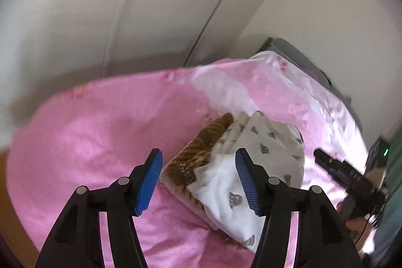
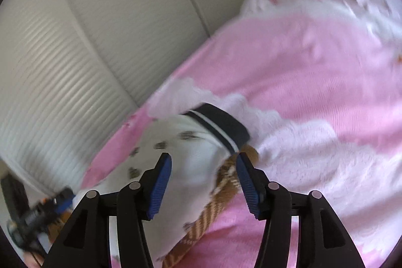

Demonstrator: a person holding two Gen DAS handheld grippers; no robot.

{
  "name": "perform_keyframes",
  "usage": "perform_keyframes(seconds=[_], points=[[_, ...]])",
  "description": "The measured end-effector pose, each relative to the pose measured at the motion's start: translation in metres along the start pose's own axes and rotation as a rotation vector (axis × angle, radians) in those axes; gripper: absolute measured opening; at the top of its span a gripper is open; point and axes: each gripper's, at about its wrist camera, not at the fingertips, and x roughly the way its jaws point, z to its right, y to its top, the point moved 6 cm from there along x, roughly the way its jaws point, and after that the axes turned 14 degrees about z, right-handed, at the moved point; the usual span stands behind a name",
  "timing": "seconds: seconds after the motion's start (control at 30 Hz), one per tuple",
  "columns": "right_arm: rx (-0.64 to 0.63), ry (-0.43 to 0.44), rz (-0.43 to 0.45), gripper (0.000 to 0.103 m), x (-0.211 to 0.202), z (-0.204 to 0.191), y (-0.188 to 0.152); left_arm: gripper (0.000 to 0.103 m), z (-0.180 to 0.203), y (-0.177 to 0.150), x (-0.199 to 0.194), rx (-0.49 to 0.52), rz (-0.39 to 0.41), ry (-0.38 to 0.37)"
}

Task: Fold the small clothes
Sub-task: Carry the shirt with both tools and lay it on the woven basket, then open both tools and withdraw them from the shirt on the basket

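Observation:
A folded white garment with small grey prints [image 1: 266,142] lies on top of a brown striped garment [image 1: 198,150], both on a pink blanket [image 1: 100,132]. My left gripper [image 1: 199,153] hovers just over the pile's near corner, open, its blue pads not pressing the cloth. In the right wrist view the white garment [image 2: 191,162] shows a dark waistband with a white stripe [image 2: 221,127], and the brown striped garment [image 2: 218,200] sticks out beneath it. My right gripper [image 2: 204,156] is open over that edge. The views are blurred.
The pink blanket with white cloud shapes [image 2: 301,62] covers the bed. Pale wardrobe panels [image 1: 125,4] rise behind it, one ribbed [image 2: 50,92]. Each gripper shows in the other's view: the right gripper [image 1: 334,167] and the left gripper [image 2: 47,207]. A dark device with a green light [image 1: 385,152] stands at the right.

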Motion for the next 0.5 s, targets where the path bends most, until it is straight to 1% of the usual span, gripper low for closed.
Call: perform_keyframes(seconds=[0.07, 0.13, 0.2, 0.23, 0.3, 0.37, 0.4, 0.47, 0.5], points=[[-0.110, 0.051, 0.037, 0.055, -0.012, -0.019, -0.002, 0.059, 0.026, -0.001, -0.008, 0.127, 0.025, -0.056], [-0.222, 0.069, 0.060, 0.055, -0.015, -0.035, -0.007, 0.060, 0.049, -0.009, -0.009, 0.241, 0.037, -0.105], [-0.293, 0.089, 0.052, 0.059, -0.012, -0.042, -0.014, 0.061, 0.068, -0.020, -0.008, 0.330, 0.035, -0.151], [-0.314, 0.098, 0.042, 0.063, -0.008, -0.045, -0.018, 0.064, 0.074, -0.028, -0.004, 0.367, 0.025, -0.170], [-0.351, 0.115, 0.008, 0.063, -0.003, -0.048, -0.030, 0.068, 0.077, -0.040, 0.007, 0.388, -0.017, -0.191], [-0.367, 0.135, -0.036, 0.063, 0.003, -0.049, -0.040, 0.068, 0.072, -0.050, 0.022, 0.373, -0.069, -0.184], [-0.365, 0.151, -0.064, 0.063, 0.008, -0.048, -0.044, 0.068, 0.067, -0.054, 0.029, 0.356, -0.088, -0.177], [-0.361, 0.155, -0.102, 0.064, 0.020, -0.048, -0.050, 0.069, 0.056, -0.058, 0.040, 0.302, -0.116, -0.179], [-0.363, 0.147, -0.120, 0.069, 0.028, -0.044, -0.053, 0.069, 0.052, -0.059, 0.044, 0.289, -0.123, -0.183]])
